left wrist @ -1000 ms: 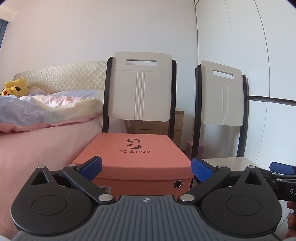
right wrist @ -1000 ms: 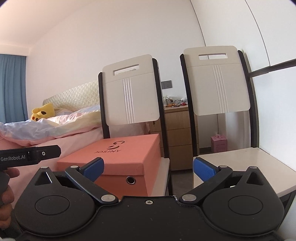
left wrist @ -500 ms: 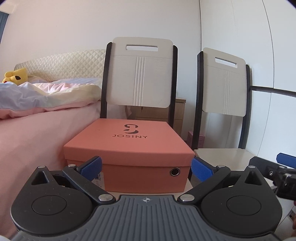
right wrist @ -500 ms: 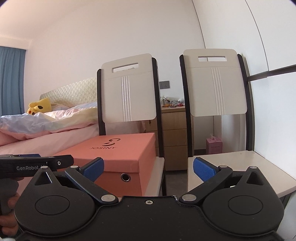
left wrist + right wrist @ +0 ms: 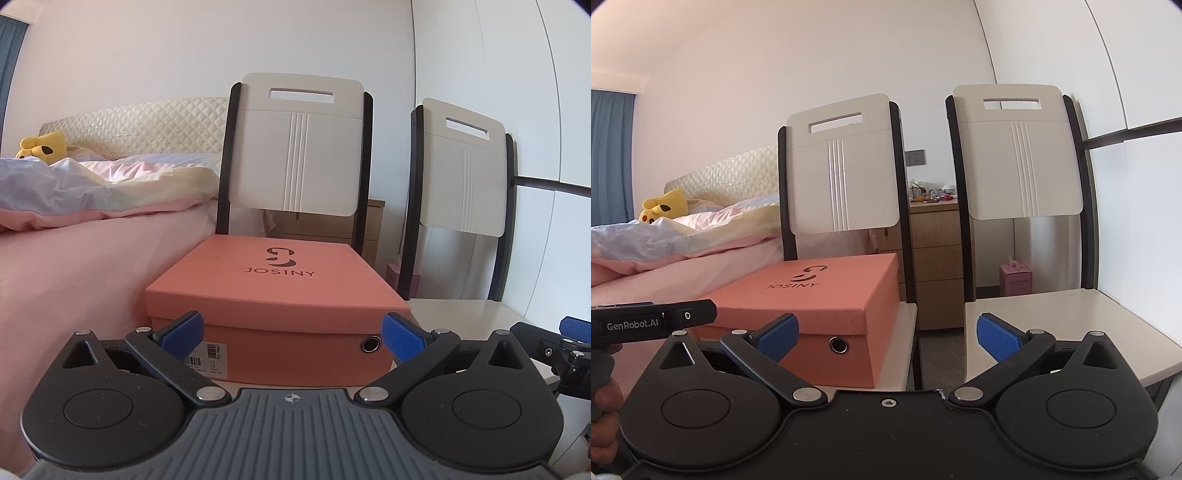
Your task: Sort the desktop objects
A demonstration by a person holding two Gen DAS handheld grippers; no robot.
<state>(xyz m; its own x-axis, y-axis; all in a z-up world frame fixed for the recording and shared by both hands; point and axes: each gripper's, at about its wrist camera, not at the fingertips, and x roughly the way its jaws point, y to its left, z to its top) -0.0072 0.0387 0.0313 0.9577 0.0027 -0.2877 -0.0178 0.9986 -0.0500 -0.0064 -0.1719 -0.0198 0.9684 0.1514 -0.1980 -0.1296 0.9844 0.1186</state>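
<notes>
A salmon shoebox [image 5: 273, 295] fills the left chair's seat [image 5: 905, 325], flush to its front edge — the right chair's seat [image 5: 1052, 325] lies bare. Both the left gripper [image 5: 291, 336] and right gripper [image 5: 886, 339] gape wide, holding nothing. A pink bed [image 5: 74, 266] lies left.

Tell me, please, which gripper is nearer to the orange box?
Left. The left gripper faces the orange box head-on, open jaws framing its front. The right gripper sits off to the box's right, pointing at the gap between the two chairs.
</notes>
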